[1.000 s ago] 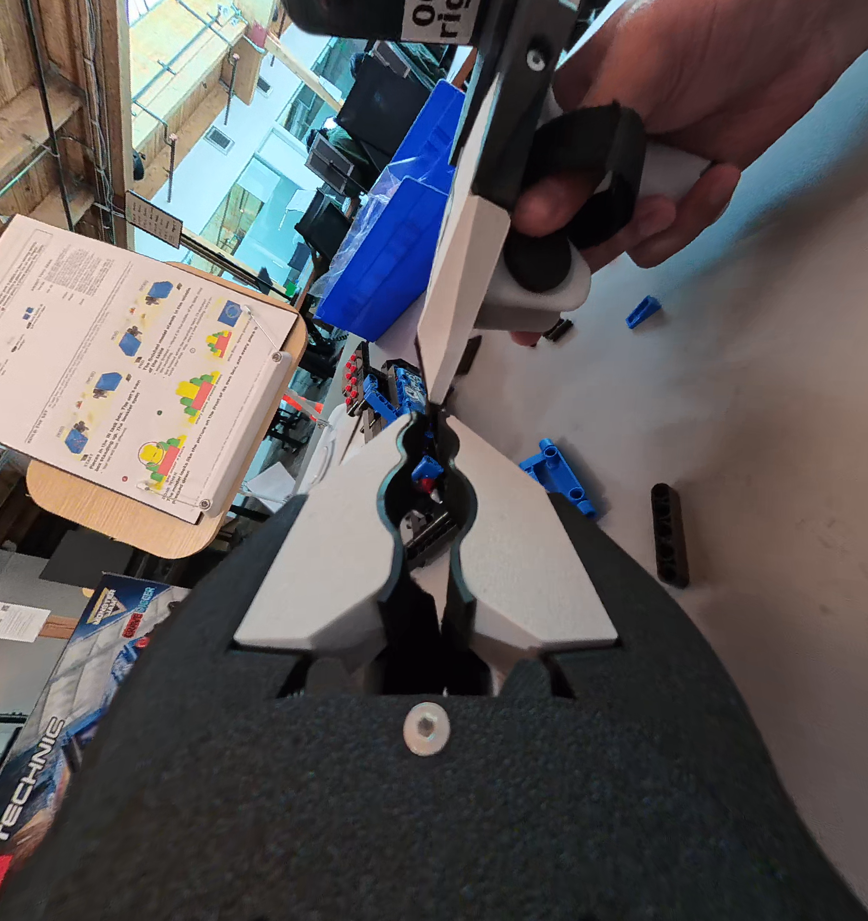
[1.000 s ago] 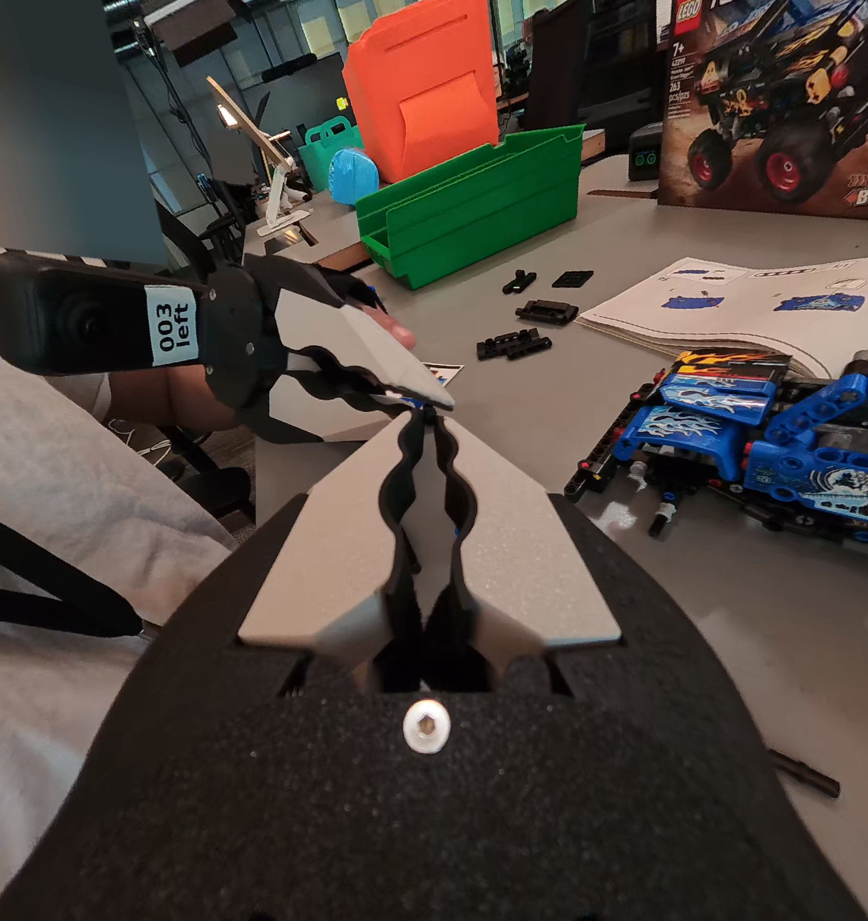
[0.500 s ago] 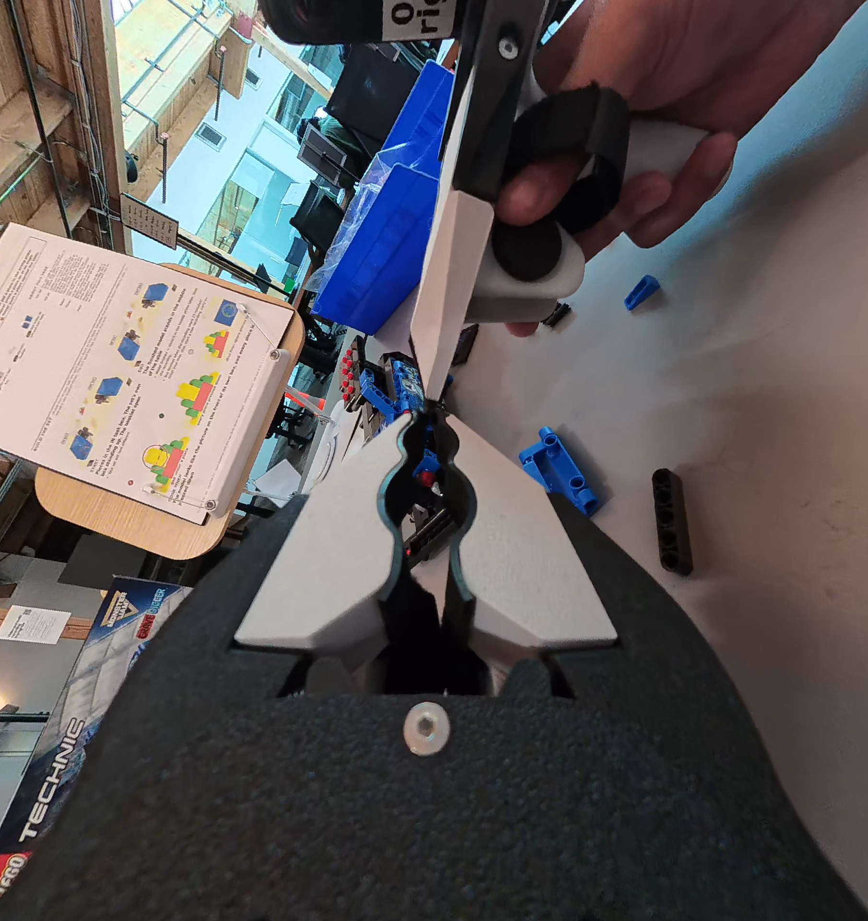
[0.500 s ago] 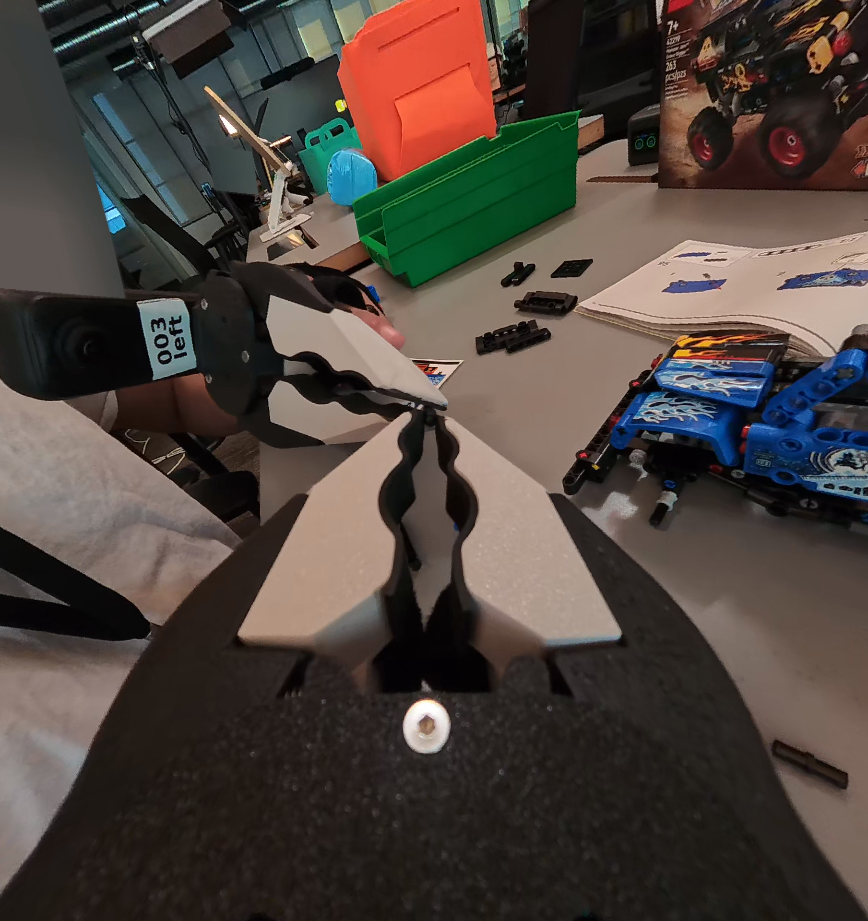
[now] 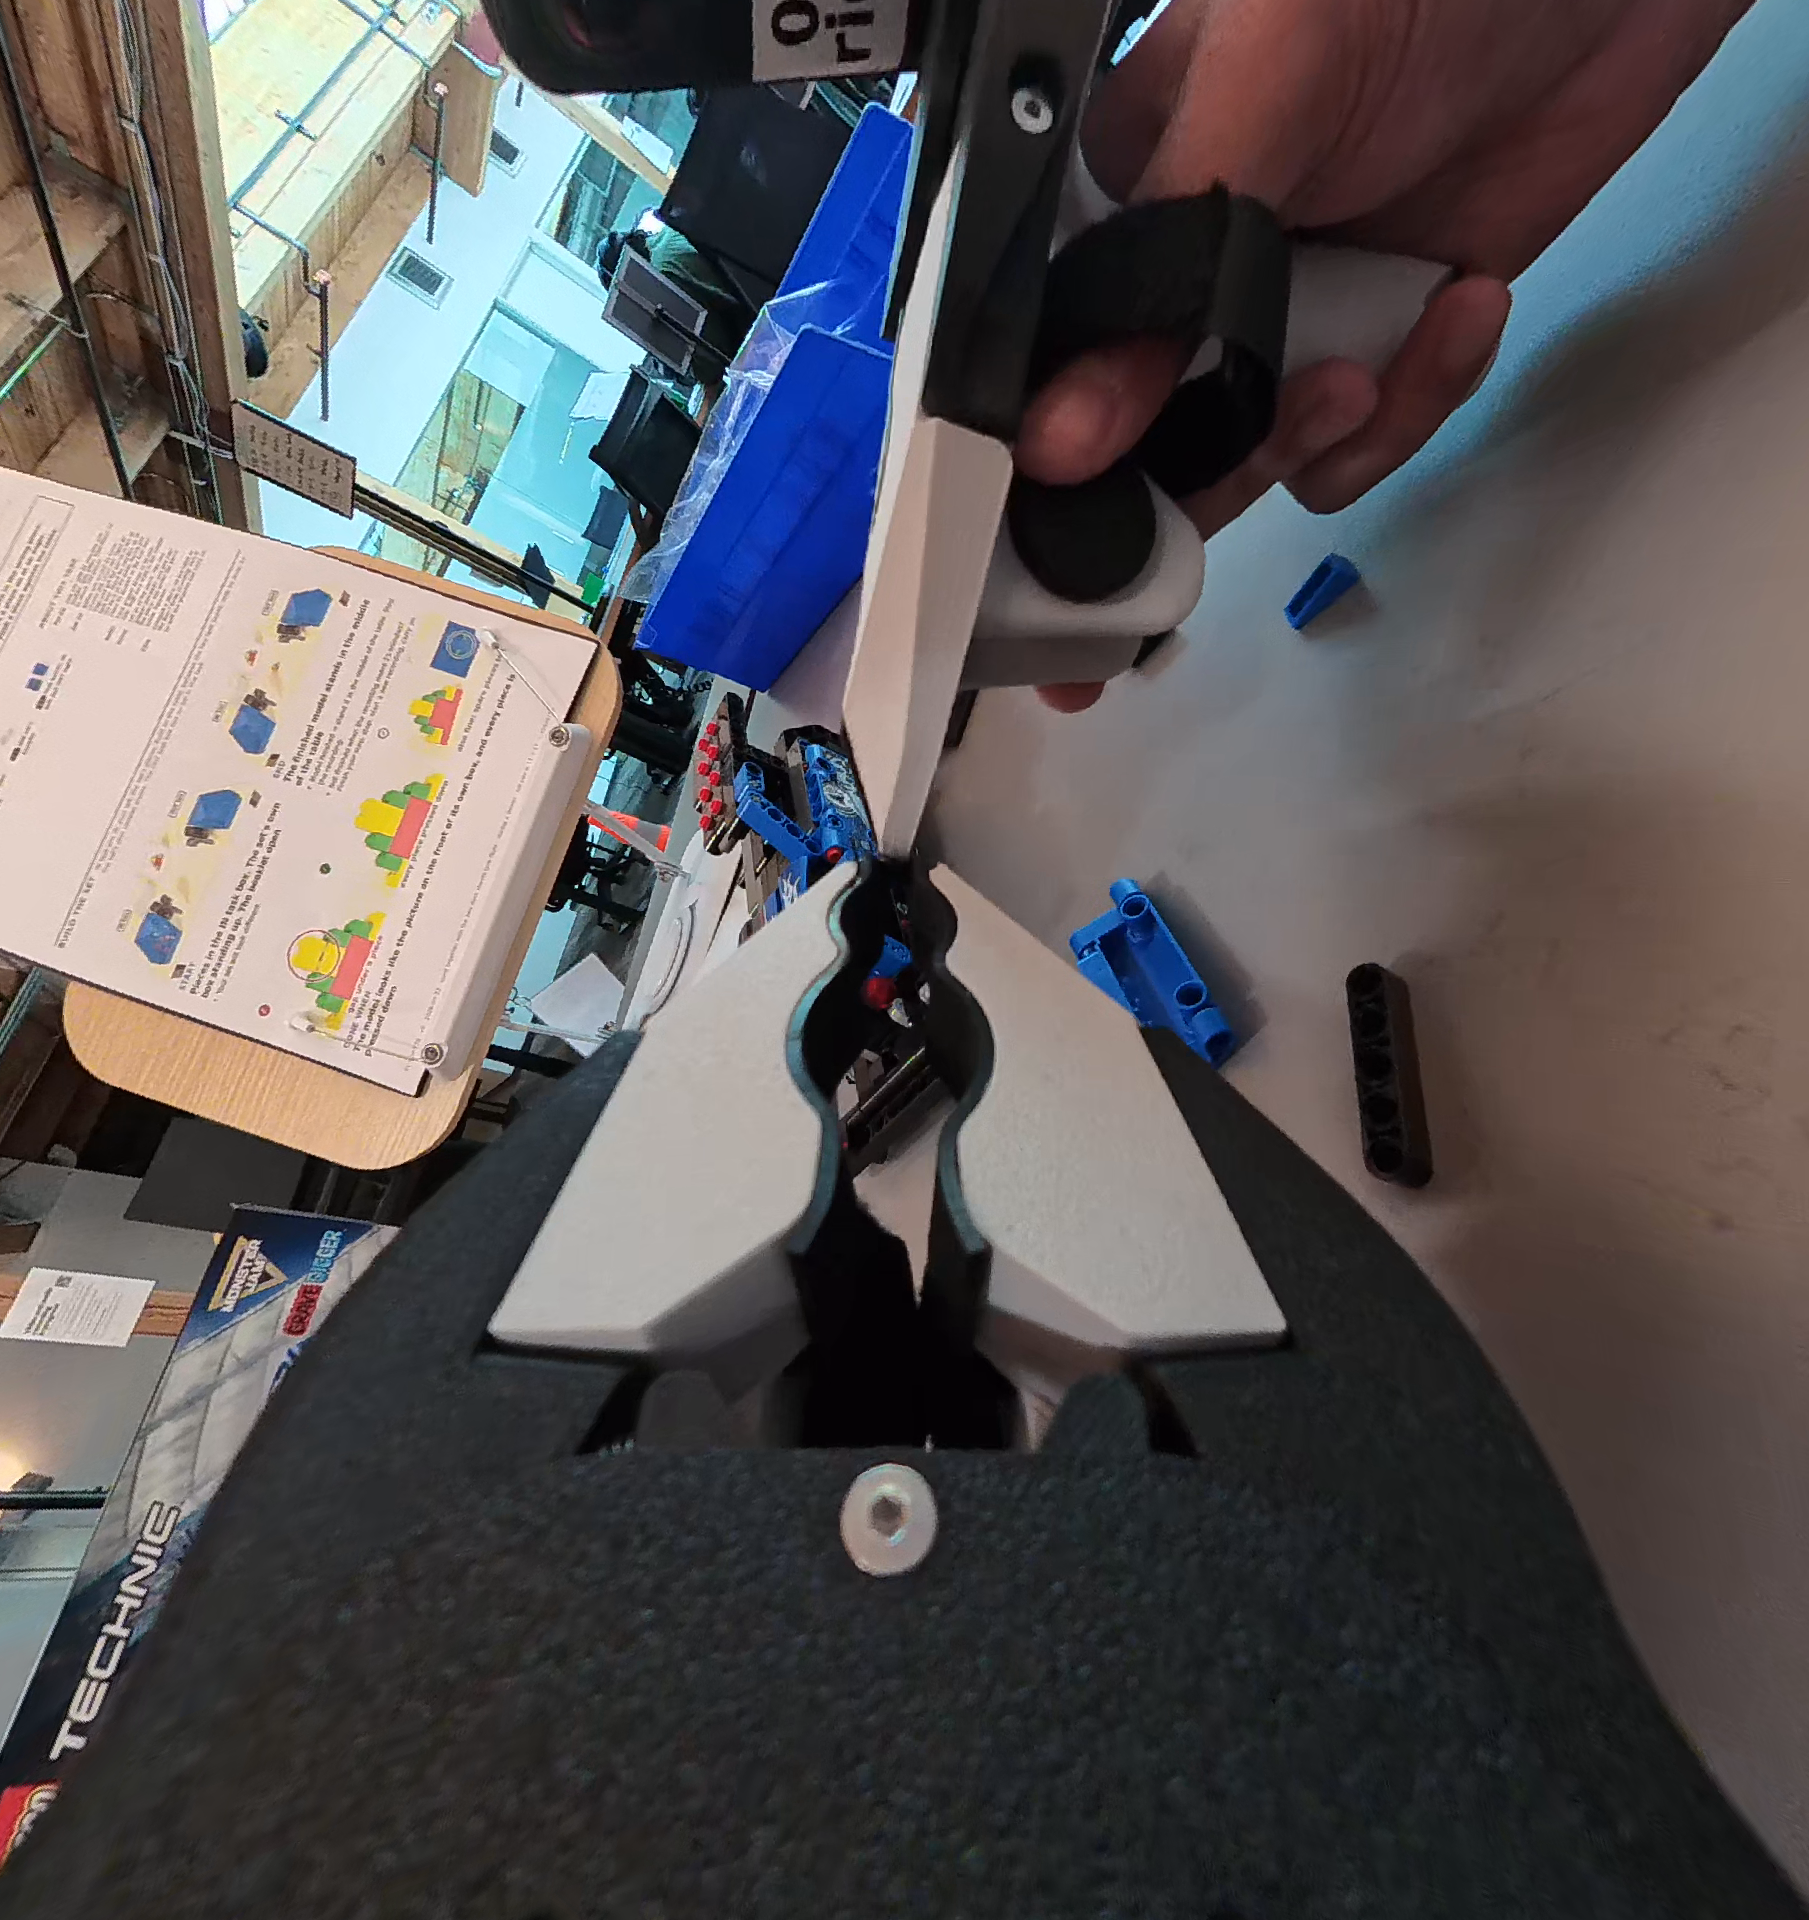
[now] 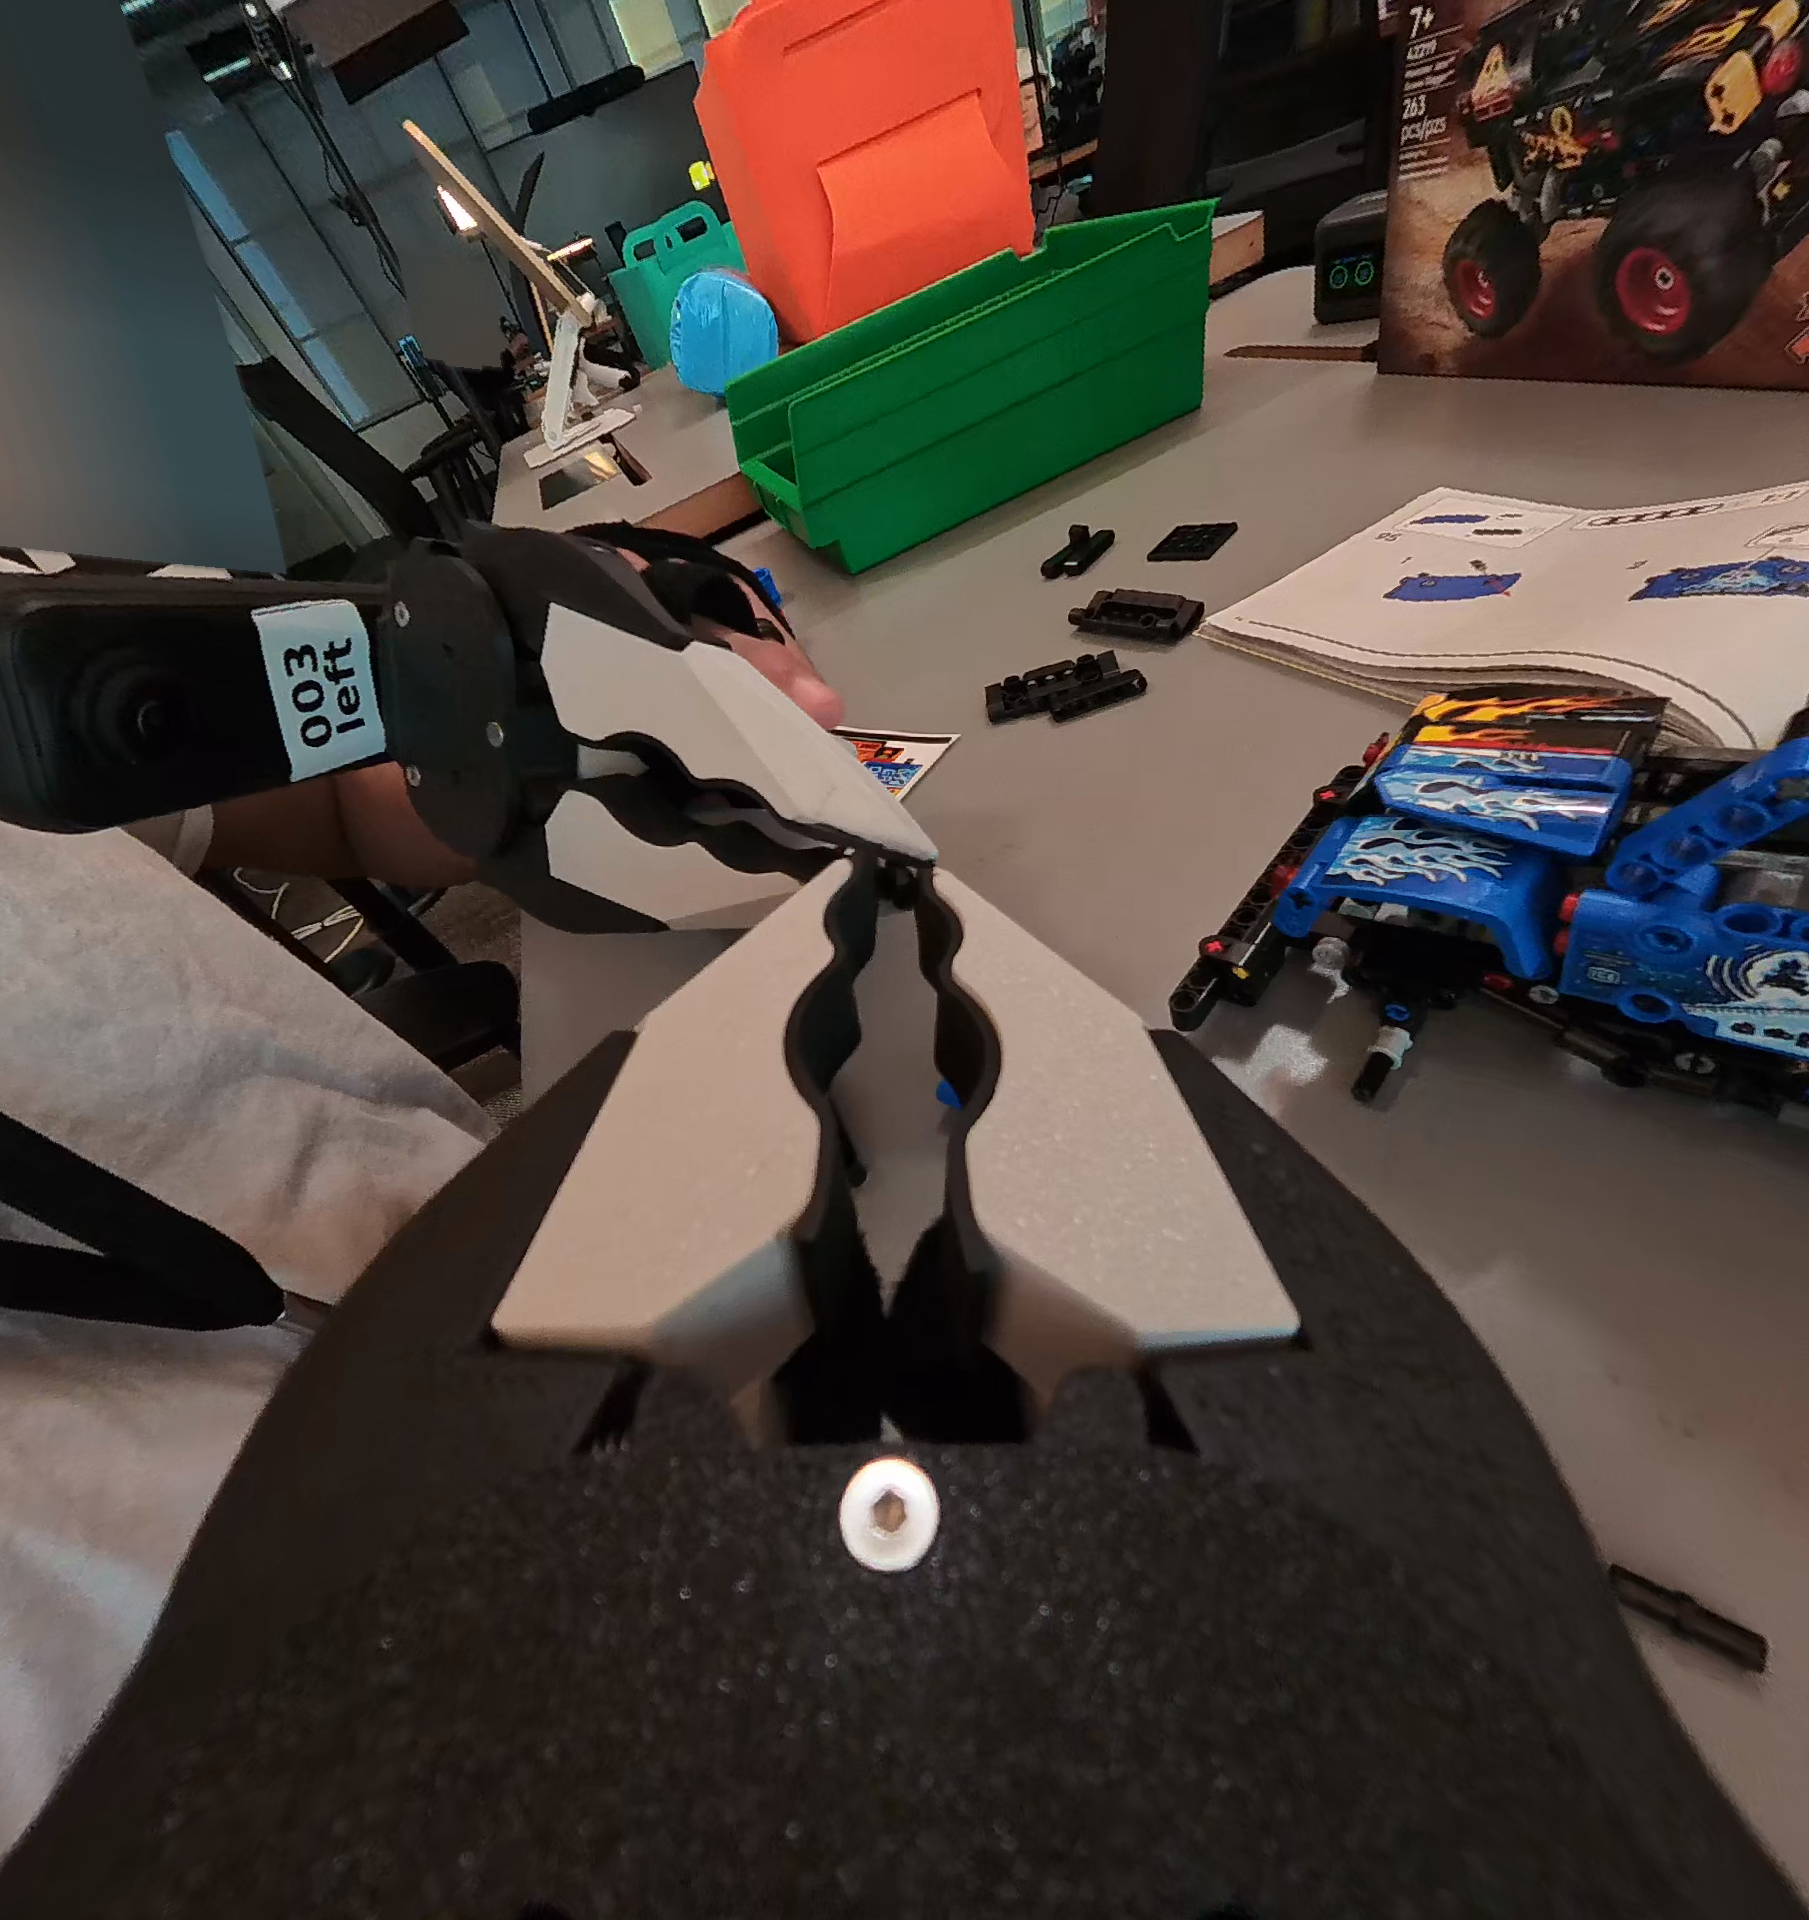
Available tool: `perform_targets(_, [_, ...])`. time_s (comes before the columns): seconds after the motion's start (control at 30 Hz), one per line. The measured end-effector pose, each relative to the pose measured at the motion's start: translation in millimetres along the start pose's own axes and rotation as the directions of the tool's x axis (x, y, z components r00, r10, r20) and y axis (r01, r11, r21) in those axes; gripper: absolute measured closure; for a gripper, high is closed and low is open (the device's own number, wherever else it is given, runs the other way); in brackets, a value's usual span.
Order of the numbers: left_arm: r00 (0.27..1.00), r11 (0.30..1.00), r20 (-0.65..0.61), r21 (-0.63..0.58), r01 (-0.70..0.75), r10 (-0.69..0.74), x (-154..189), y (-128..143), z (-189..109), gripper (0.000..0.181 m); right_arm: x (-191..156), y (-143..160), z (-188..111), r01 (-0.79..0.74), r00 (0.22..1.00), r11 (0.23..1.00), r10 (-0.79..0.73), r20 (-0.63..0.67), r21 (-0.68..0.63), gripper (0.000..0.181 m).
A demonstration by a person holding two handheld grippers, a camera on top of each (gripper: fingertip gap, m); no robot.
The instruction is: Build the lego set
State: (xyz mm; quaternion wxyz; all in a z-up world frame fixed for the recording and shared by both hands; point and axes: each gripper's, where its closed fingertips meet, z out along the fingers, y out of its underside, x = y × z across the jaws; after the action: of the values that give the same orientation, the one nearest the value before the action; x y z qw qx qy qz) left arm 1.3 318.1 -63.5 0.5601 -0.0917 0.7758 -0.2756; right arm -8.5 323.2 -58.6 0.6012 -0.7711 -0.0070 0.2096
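My left gripper (image 5: 895, 875) and my right gripper (image 6: 889, 881) meet tip to tip above the grey table (image 6: 1087, 831). A small black Lego piece (image 6: 896, 883) sits between both pairs of tips, and each gripper is closed on it. In the right wrist view the left gripper (image 6: 915, 854) comes in from the left. In the left wrist view the right gripper (image 5: 898, 847) comes down from above, held by a hand. The part-built blue truck (image 6: 1606, 914) lies on the table to the right and also shows in the left wrist view (image 5: 806, 810).
An open instruction booklet (image 6: 1502, 603), loose black pieces (image 6: 1066, 686), a sticker sheet (image 6: 895, 764), a green bin (image 6: 983, 384) and the set's box (image 6: 1627, 177) lie beyond. A black pin (image 6: 1689, 1631), a blue piece (image 5: 1154, 971) and a black beam (image 5: 1386, 1075) lie near. Less than 4 cm separates the two grippers' tips.
The two grippers stay tip to tip on the small black piece. Both have shifted and tilted only slightly; nothing was let go.
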Motion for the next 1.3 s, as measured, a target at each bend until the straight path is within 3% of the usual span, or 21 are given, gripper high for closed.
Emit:
perform_targets(0.97, [1.0, 1.0, 0.001, 0.016, 0.001, -0.001, 0.9, -2.1, -0.4, 0.179, -1.9, 0.8, -3.2, -0.007, 1.0, 1.0, 0.007, 0.023, 0.01, 0.177])
perform_targets(1.03, [0.998, 0.998, -0.04, 0.019, 0.056, -0.055, 2.4, 0.7, -1.2, 0.178, -1.1, 2.7, -3.4, -0.004, 1.0, 1.0, 0.004, 0.019, -0.002, 0.177])
perform_targets(1.1, [0.973, 0.984, -0.145, -0.011, 0.179, -0.179, 8.3, 10.1, -3.2, 0.164, 1.4, 0.6, -8.3, 0.004, 1.0, 1.0, -0.004, 0.004, 0.004, 0.178])
perform_targets(1.2, [0.845, 0.93, -0.389, -0.113, 0.35, -0.366, 36.6, 25.3, -9.2, 0.155, 11.9, 4.4, -22.6, 0.055, 0.996, 0.997, -0.058, -0.064, -0.045, 0.178])
perform_targets(1.3, [0.816, 0.931, -0.449, -0.166, 0.324, -0.364, 47.1, 38.7, -8.1, 0.156, 19.4, 13.5, -33.2, 0.099, 0.987, 0.988, -0.113, -0.118, -0.116, 0.178])
